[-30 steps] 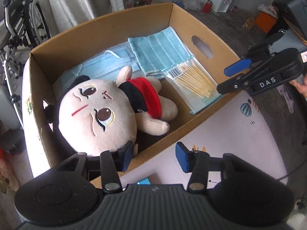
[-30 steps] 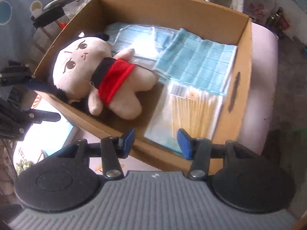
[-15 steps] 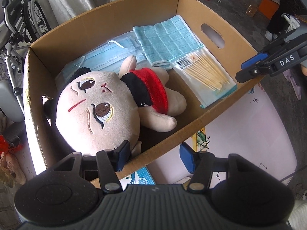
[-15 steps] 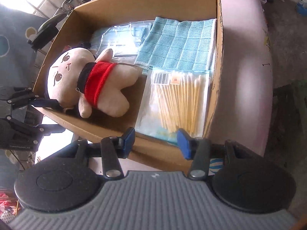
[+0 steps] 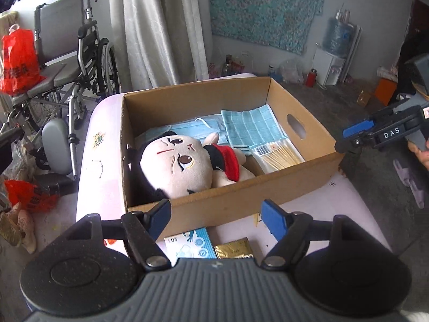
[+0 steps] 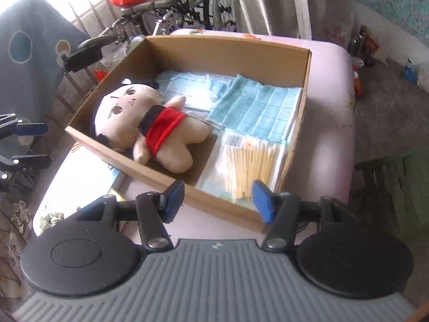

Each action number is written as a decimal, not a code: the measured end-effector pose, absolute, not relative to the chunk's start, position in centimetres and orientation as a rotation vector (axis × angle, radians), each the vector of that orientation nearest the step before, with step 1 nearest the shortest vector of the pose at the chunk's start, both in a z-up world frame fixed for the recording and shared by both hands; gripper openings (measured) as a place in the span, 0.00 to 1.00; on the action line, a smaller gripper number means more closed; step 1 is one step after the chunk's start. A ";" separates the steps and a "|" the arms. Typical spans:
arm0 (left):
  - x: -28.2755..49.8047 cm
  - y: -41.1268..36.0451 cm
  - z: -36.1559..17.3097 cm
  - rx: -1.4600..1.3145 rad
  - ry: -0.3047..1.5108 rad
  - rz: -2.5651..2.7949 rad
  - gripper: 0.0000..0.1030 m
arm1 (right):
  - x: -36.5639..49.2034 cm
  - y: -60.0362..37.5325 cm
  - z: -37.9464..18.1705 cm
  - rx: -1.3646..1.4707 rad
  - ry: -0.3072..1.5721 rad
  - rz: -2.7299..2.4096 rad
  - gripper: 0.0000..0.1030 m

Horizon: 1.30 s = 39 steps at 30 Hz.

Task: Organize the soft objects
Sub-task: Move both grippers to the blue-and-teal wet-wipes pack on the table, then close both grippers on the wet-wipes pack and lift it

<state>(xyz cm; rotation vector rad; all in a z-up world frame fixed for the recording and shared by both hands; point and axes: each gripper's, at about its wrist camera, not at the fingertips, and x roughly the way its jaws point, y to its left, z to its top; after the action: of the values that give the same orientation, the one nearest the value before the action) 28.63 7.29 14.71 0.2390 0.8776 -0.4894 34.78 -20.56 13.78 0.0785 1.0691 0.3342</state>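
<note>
Plush doll (image 5: pixel 177 166) lies inside the cardboard box (image 5: pixel 241 198) on the table (image 6: pixel 329 139), beside a blue cloth (image 5: pixel 252 127) and cotton swabs (image 6: pixel 249 166). Both claws, left (image 5: pixel 215 216) and right (image 6: pixel 218 197), hover outside the box, jaws opening and empty; best to lift clear without snagging its rim.

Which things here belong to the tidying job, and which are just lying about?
Job: box, doll, towel, masks, swabs.
Lying about: wheelchair, red bag, gold packet, water dispenser.
</note>
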 end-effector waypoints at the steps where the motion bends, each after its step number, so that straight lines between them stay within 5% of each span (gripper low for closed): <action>1: 27.4 8.1 15.2 0.208 0.867 -0.488 0.74 | 32.3 -20.0 14.8 0.088 1.040 0.369 0.66; 4: 22.1 12.0 14.4 0.002 0.912 -0.420 0.73 | 26.8 -18.5 15.0 0.183 0.984 0.415 0.74; 12: 14.4 15.9 5.2 -0.440 0.996 -0.297 0.67 | 18.9 -11.3 4.1 0.532 1.214 0.558 0.74; 18: 13.8 15.5 -0.2 -0.580 1.025 -0.220 0.46 | 17.0 -9.5 -0.3 0.676 1.306 0.538 0.74; 20: 14.0 15.3 -1.6 -0.658 1.033 -0.241 0.30 | 16.6 -9.6 -1.2 0.708 1.312 0.519 0.72; 26: 14.4 13.8 -4.1 -0.750 1.033 -0.282 0.25 | 16.8 -10.7 -2.2 0.806 1.233 0.465 0.66; 28: 14.4 13.0 -4.3 -0.744 1.043 -0.314 0.24 | 16.9 -10.3 -2.2 0.780 1.243 0.470 0.46; 31: 15.0 11.3 -4.5 -0.715 1.068 -0.368 0.24 | 16.6 -9.3 -2.2 0.729 1.257 0.501 0.36; 39: 14.3 7.3 -5.5 -0.702 1.112 -0.462 0.20 | 16.4 -12.5 -1.6 0.643 1.231 0.493 0.35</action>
<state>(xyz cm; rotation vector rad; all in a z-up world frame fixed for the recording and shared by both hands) 14.27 7.28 -5.55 -0.7017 1.1121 -0.4625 16.36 -12.48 -1.57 0.6426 1.2309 0.4929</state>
